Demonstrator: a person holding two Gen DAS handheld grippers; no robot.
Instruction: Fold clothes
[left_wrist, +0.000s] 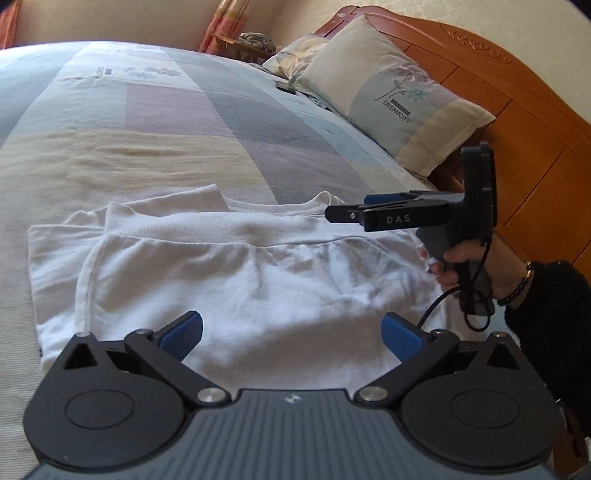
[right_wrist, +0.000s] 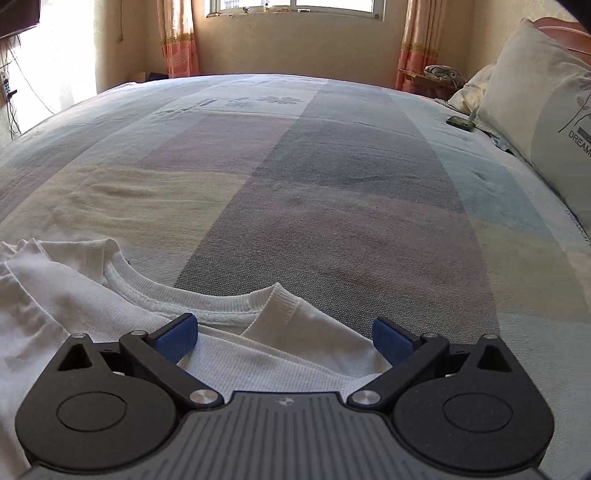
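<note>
Nearest to us in the left wrist view, our left tongs (left_wrist: 291, 332) stand wide, blue pads (left_wrist: 184, 332) well apart and holding nothing, poised above the near part of the white shirt (left_wrist: 236, 280). The shirt lies folded on the bed (left_wrist: 155, 122), its lower part doubled up toward the collar so that a hem runs across the middle, with a sleeve edge showing at the left. Over the shirt's right side we see our right tongs (left_wrist: 332, 214) from the side, gripped by a hand (left_wrist: 465, 266) in a dark sleeve (left_wrist: 550, 306) with a beaded bracelet (left_wrist: 517, 284); from this angle we cannot tell their opening. The right wrist view settles it: the right tongs (right_wrist: 284, 339) are spread wide and empty, above the ribbed collar (right_wrist: 207, 299) and a folded cuff (right_wrist: 284, 299) at the shirt's upper edge. Beyond the shirt the bedspread stretches away in pale blocks of cream, lilac, grey and blue. Farther right a pillow (left_wrist: 399, 96) printed with a flower leans against the wooden headboard (left_wrist: 517, 110), and a small dark object (right_wrist: 460, 122) lies on the bed just beside it. At the far end stand peach curtains (right_wrist: 177, 37) and a window (right_wrist: 295, 5).
</note>
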